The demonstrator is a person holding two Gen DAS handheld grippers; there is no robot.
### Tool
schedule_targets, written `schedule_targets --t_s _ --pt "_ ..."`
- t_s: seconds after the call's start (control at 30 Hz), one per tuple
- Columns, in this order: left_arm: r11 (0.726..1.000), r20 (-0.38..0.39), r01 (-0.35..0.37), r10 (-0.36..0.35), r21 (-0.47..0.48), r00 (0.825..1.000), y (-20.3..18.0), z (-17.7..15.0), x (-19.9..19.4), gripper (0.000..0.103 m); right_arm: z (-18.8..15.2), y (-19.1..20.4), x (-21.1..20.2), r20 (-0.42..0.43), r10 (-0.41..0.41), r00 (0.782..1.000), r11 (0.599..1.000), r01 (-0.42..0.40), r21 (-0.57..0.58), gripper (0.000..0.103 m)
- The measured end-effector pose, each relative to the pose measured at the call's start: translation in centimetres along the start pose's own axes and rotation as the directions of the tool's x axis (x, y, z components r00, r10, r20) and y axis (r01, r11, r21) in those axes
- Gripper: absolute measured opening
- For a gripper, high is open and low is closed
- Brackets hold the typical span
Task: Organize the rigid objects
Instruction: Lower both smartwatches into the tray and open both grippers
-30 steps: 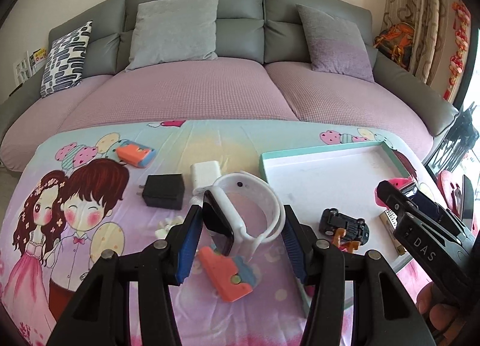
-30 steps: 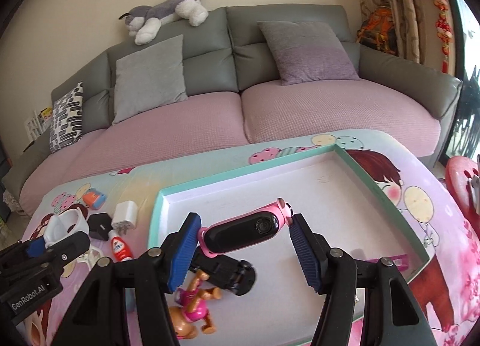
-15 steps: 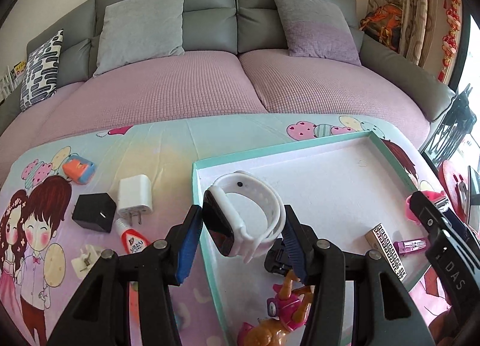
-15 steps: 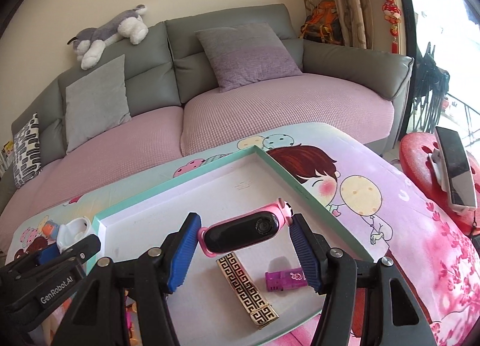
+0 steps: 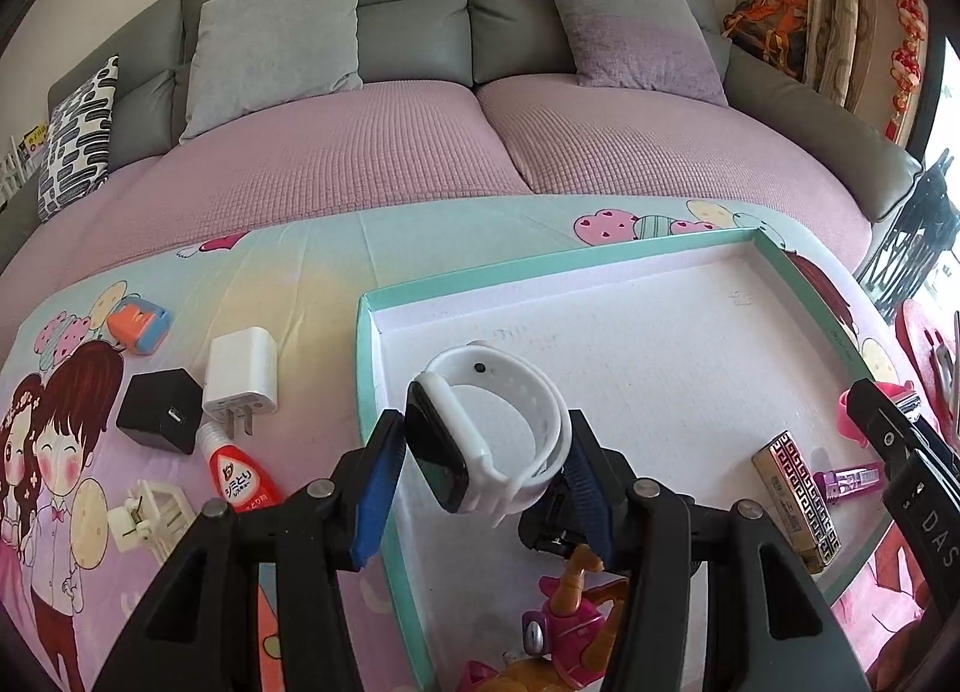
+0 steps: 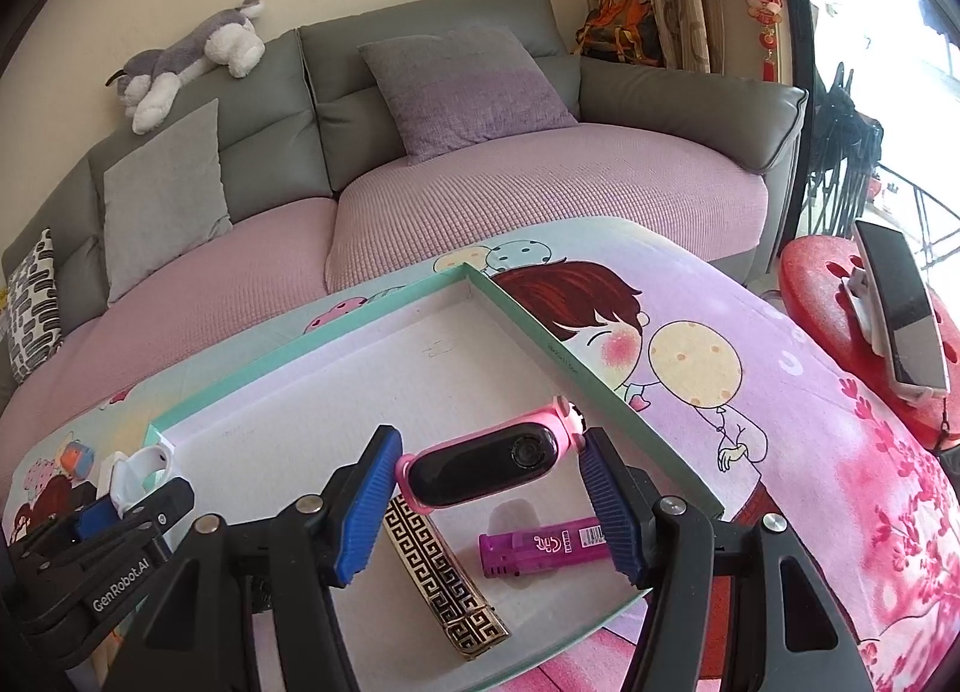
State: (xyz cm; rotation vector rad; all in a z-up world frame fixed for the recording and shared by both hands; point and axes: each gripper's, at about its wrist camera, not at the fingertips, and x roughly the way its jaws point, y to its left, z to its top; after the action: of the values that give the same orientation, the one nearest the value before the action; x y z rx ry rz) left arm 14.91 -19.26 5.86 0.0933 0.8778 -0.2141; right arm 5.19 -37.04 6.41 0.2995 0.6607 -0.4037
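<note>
My left gripper is shut on a white smartwatch and holds it above the near left part of the teal-rimmed white tray. My right gripper is shut on a pink watch with a black face, held above the tray's near right part. In the tray lie a gold patterned lighter, a purple lighter, a black toy car and a pink-and-orange toy figure.
On the cartoon tablecloth left of the tray lie a white charger, a black charger, a red-and-white tube, a white clip and an orange-blue item. A sofa stands behind. A red stool with a phone stands right.
Both grippers have moved right over the tray with their watches still held. The left one went from above the tablecloth to above the tray's left part.
</note>
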Motion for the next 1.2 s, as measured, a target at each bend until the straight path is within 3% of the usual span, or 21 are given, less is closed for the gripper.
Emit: schedule_targets --t_s 0.57,0.73,1.0,1.13,1.2 --pt "1.0 -0.025 -0.006 0.006 0.002 1.0 0.1 -0.2 0.5 0.055 -0.5 0.9 0.7 -0.041 0.001 0.999 0.999 -0.003 -0.044 0.065" --pt "1.0 -0.015 -0.015 0.015 0.007 1.0 0.0 0.1 -0.2 0.064 -0.5 0.9 0.8 -0.053 0.006 0.999 0.999 -0.008 -0.045 0.065" --pt "0.998 -0.006 -0.062 0.062 0.014 0.998 0.3 0.3 -1.2 0.067 -0.6 1.2 1.2 -0.069 0.01 0.998 0.997 -0.015 -0.069 0.068" --pt "0.997 0.001 -0.081 0.081 -0.016 0.997 1.0 0.3 -1.5 0.09 -0.7 1.6 1.2 -0.07 0.028 0.997 0.996 -0.034 -0.086 0.079" --pt "0.995 0.002 -0.096 0.096 -0.028 0.995 1.3 0.3 -1.6 0.09 -0.8 1.7 1.1 -0.072 0.037 0.997 0.995 -0.044 -0.089 0.081"
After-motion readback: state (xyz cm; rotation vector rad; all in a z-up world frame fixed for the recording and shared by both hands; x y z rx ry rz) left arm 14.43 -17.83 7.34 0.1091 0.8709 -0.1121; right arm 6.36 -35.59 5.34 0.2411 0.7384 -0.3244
